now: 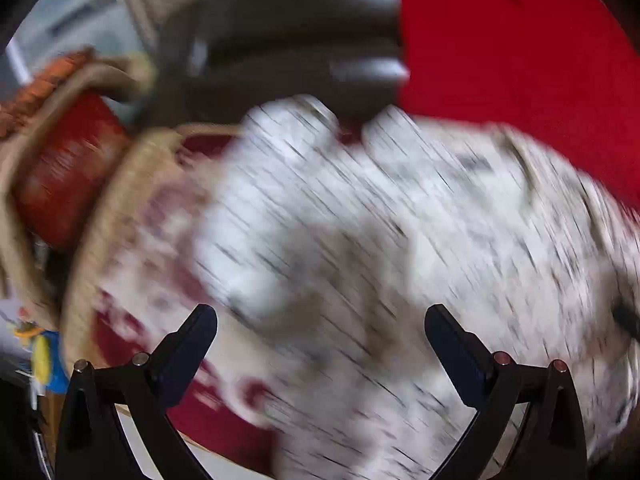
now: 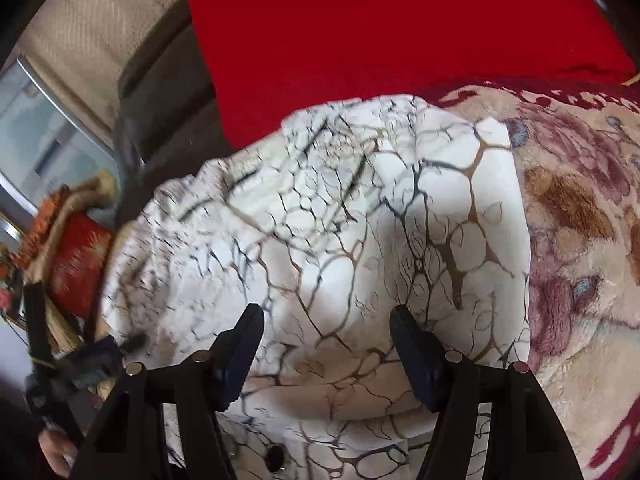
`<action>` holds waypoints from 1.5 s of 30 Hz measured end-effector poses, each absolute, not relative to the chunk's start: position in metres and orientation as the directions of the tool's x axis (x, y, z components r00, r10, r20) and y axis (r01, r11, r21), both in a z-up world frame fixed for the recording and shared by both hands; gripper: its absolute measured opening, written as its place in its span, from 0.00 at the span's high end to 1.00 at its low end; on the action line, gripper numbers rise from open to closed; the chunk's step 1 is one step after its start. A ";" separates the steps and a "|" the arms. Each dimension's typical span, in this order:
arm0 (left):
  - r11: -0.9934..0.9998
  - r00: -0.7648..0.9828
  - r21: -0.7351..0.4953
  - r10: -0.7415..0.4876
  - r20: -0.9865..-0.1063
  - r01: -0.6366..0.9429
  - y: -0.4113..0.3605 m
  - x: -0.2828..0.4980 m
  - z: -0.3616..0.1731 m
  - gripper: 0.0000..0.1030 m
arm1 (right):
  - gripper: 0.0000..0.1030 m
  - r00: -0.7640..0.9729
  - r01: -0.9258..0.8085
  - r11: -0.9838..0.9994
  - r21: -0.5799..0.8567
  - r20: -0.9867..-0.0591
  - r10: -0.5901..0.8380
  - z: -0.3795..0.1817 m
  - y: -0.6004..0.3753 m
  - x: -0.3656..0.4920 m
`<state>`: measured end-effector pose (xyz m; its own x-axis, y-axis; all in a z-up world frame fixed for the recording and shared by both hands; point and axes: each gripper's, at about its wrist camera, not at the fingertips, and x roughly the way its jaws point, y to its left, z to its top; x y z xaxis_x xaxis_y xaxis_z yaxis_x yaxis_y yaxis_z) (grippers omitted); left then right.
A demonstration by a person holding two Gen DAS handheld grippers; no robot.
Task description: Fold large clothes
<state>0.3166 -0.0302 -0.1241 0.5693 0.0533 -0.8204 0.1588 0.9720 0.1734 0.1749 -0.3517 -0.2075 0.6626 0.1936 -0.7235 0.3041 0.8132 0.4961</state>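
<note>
A large white garment (image 2: 340, 232) with a black and tan crackle print lies folded on a floral blanket (image 2: 580, 240). In the left wrist view the garment (image 1: 380, 240) is heavily blurred. My left gripper (image 1: 320, 320) is open and empty, just above the garment. My right gripper (image 2: 326, 320) is open and empty, over the garment's near part. The left gripper (image 2: 80, 368) also shows in the right wrist view at the garment's left edge, blurred.
A red cushion (image 2: 380, 40) lies beyond the garment. A dark headboard (image 1: 296, 40) and beige upholstery (image 2: 92, 28) stand behind it. A red patterned pillow (image 2: 80, 260) sits at the left. The blanket's beige edge (image 1: 104, 240) runs along the left.
</note>
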 end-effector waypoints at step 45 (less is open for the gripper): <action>0.769 0.471 0.073 -0.311 -0.826 0.635 -0.111 0.203 -0.099 0.76 | 0.17 0.804 0.257 0.656 0.710 -0.534 0.262 -0.189 -0.388 0.150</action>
